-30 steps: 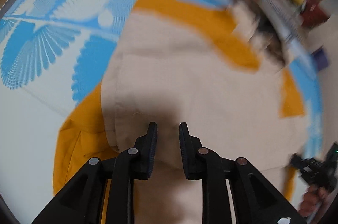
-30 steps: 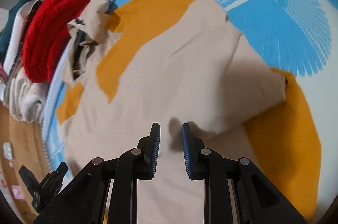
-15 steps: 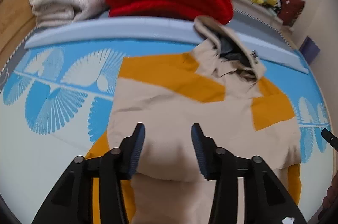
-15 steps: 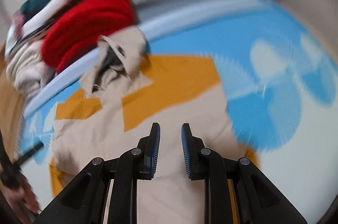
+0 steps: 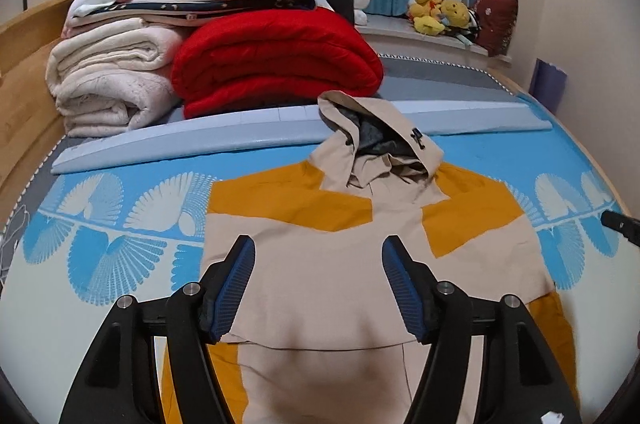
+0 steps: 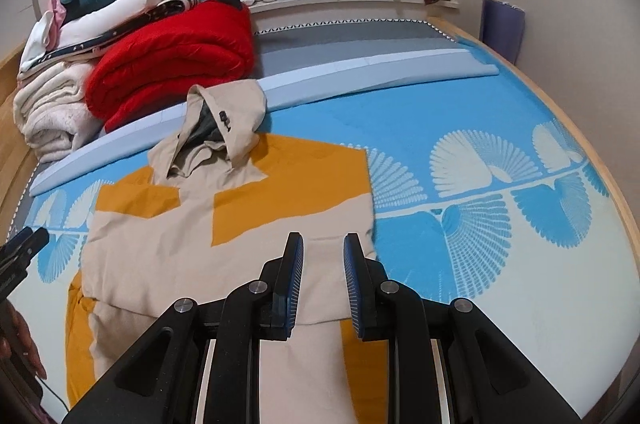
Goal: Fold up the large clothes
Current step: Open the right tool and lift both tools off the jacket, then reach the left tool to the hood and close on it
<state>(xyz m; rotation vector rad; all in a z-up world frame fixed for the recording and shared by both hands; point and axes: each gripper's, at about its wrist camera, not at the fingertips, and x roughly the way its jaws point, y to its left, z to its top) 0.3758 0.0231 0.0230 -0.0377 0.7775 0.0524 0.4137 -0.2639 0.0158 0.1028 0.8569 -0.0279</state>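
a beige and orange hooded jacket [image 5: 320, 264] lies spread flat on the blue patterned bed cover [image 5: 100, 248], filling the centre and lower part of both views, hood toward the top. the left gripper [image 5: 319, 264] hangs above it with jaws opening wide, nothing between them. the right gripper [image 6: 323, 260] hovers over the jacket's right edge, its jaws narrowly parted and gripping nothing. a red blanket [image 5: 276, 60] sits upper left.

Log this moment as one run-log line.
garment: beige-and-orange hooded jacket flat on blue patterned bed sheet, sleeves folded in | left gripper: opening, empty | right gripper: narrow gap, empty
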